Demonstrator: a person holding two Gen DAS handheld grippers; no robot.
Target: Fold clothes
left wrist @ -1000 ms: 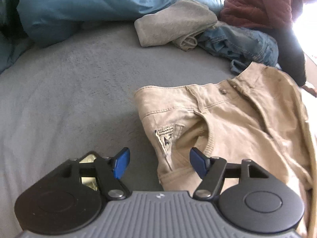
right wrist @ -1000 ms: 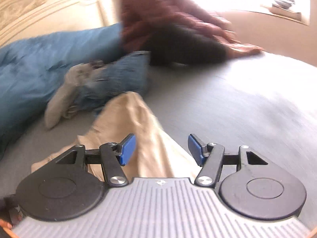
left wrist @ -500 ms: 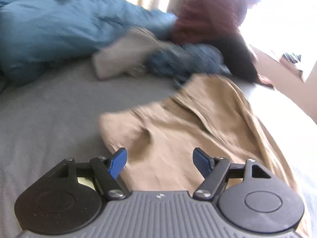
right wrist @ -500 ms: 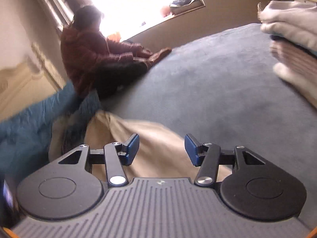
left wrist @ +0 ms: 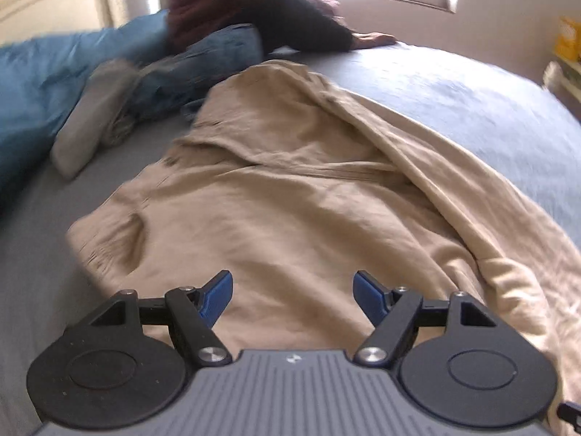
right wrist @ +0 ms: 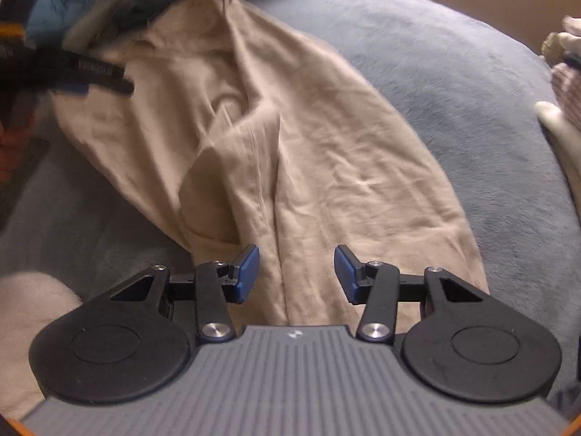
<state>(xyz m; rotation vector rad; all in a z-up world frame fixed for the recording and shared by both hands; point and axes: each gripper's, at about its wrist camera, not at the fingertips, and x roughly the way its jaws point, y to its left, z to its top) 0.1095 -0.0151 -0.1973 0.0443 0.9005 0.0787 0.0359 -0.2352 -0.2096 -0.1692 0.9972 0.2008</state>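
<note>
Tan pants (left wrist: 290, 196) lie crumpled on gray bed (left wrist: 454, 87). Left tongs (left wrist: 293, 296) wide open, empty. Right tongs (right wrist: 297, 272) closing over pant leg, not pinching yet. Next: grab fabric, fold over.

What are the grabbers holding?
Nothing. Both the left gripper and the right gripper, now closing, hover over the tan trousers without pinching them.

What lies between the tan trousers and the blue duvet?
In the left wrist view, crumpled blue jeans and a folded grey garment lie between the tan trousers and the blue duvet.
</note>
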